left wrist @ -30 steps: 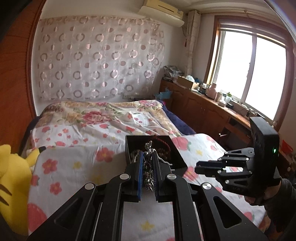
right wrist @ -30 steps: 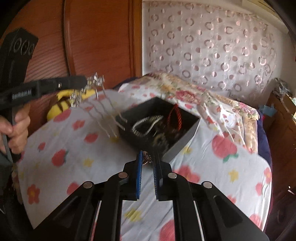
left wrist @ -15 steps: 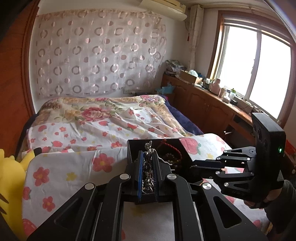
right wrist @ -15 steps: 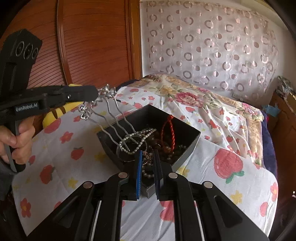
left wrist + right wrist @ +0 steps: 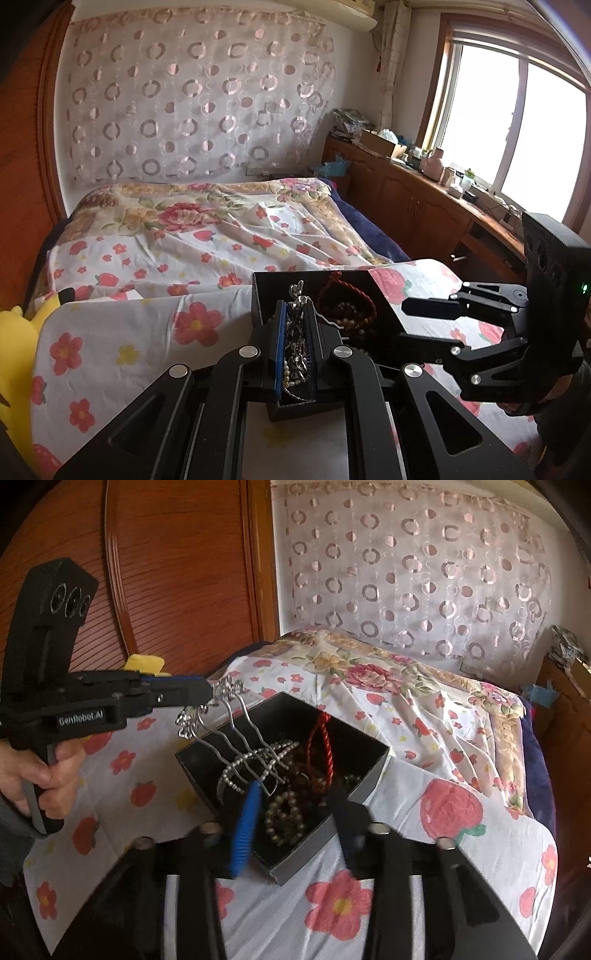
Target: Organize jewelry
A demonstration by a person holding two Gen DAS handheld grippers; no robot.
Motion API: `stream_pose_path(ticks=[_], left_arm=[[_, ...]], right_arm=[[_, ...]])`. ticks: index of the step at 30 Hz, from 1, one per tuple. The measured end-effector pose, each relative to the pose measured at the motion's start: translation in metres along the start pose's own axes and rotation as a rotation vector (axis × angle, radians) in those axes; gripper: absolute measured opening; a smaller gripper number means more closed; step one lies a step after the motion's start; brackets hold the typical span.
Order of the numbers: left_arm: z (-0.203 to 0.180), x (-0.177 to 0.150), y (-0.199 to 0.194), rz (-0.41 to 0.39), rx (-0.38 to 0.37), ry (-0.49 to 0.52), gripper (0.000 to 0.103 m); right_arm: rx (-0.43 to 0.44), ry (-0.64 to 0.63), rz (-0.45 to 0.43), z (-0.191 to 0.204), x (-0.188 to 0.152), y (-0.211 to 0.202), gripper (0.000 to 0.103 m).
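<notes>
A black jewelry box sits on the floral sheet, holding a pearl strand, a red cord bracelet and brown bead bracelets. My left gripper is shut on a silver hair comb; the comb's prongs reach down into the box. The left gripper also shows in the right wrist view. My right gripper is open, its fingers spread over the box's near side. It also shows in the left wrist view, right of the box.
The box rests on a white board covered with a flowered cloth laid over the bed. A yellow plush toy lies at the left. A wooden headboard wall stands behind. A wooden counter runs under the window.
My right gripper has opened from shut and moved in over the box. My left gripper has lowered the comb, so its prongs now dip into the box.
</notes>
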State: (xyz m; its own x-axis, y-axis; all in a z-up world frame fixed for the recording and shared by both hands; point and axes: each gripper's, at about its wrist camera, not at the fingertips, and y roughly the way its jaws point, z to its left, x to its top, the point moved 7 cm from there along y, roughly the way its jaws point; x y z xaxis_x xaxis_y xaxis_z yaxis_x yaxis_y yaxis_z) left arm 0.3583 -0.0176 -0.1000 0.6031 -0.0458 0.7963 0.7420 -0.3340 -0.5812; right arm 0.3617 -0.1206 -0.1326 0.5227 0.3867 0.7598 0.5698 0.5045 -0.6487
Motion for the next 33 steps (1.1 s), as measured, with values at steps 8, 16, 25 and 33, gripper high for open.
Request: stream_pose_path(ticks=[8,16,25,33], left_arm=[[-0.011,-0.001,0.014,0.024,-0.025,0.003,0.008],[-0.022,-0.006,0.019,0.053,-0.028,0.020,0.008],[-0.031,-0.009,-0.004,0.014,0.033,0.036,0.056],[-0.037,-0.022,-0.053,-0.054,0.127,0.029,0.093]], right_arm=[[-0.025,0.019,-0.014,-0.007,-0.002,-0.010,0.044],[-0.037,0.035,-0.006,-0.009,-0.014,-0.019,0.044],[-0.057,0.070,-0.032,-0.003,-0.024,-0.040,0.044],[-0.129,0.122,-0.088,0.006,-0.037,-0.080,0.065]])
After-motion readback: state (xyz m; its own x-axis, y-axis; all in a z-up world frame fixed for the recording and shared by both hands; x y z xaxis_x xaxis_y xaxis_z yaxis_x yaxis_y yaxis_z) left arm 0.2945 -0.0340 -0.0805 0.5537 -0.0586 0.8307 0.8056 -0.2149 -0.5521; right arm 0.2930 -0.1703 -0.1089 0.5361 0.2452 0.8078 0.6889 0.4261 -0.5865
